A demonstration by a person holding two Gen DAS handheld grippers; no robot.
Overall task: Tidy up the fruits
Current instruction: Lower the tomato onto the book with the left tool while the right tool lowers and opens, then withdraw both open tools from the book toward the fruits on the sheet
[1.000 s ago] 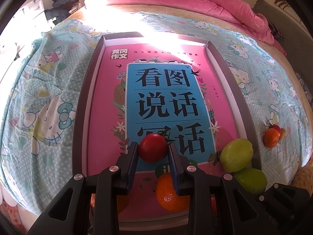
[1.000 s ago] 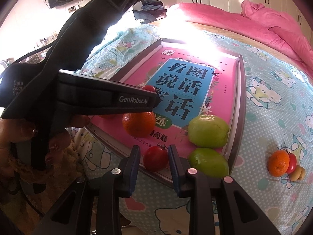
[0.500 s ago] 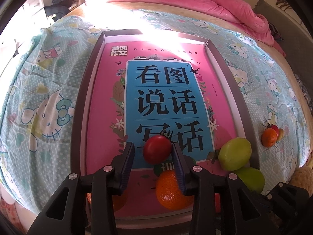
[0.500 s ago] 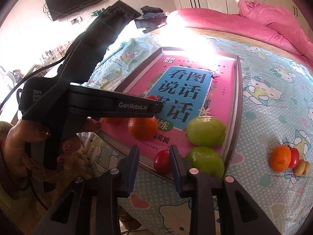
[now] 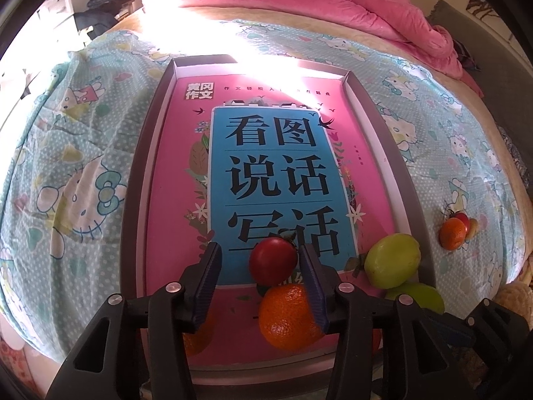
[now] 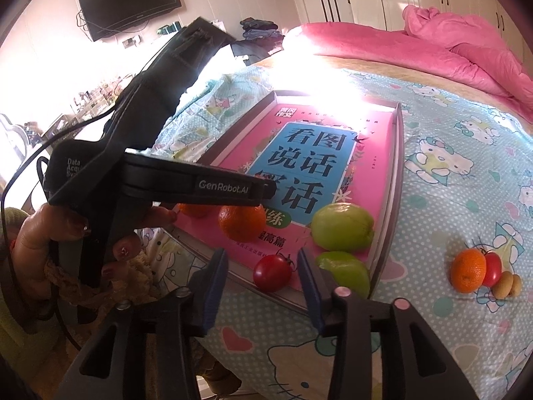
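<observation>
We see both grippers spread, holding nothing: left gripper [image 5: 260, 286] over a tomato [image 5: 273, 260] beside the orange [image 5: 286, 316], right gripper [image 6: 263, 286] framing a second tomato [image 6: 272, 272] at the tray's near rim [image 6: 233, 266]. Far tray half [image 5: 160, 106] is bare book cover [image 5: 273, 153].

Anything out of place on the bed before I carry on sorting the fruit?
Yes: a small cluster sits on the sheet right of the tray, outside it: an orange, a tomato and two small tan fruits. Everything else lies in the tray. Nothing looks spilled or damaged.
</observation>
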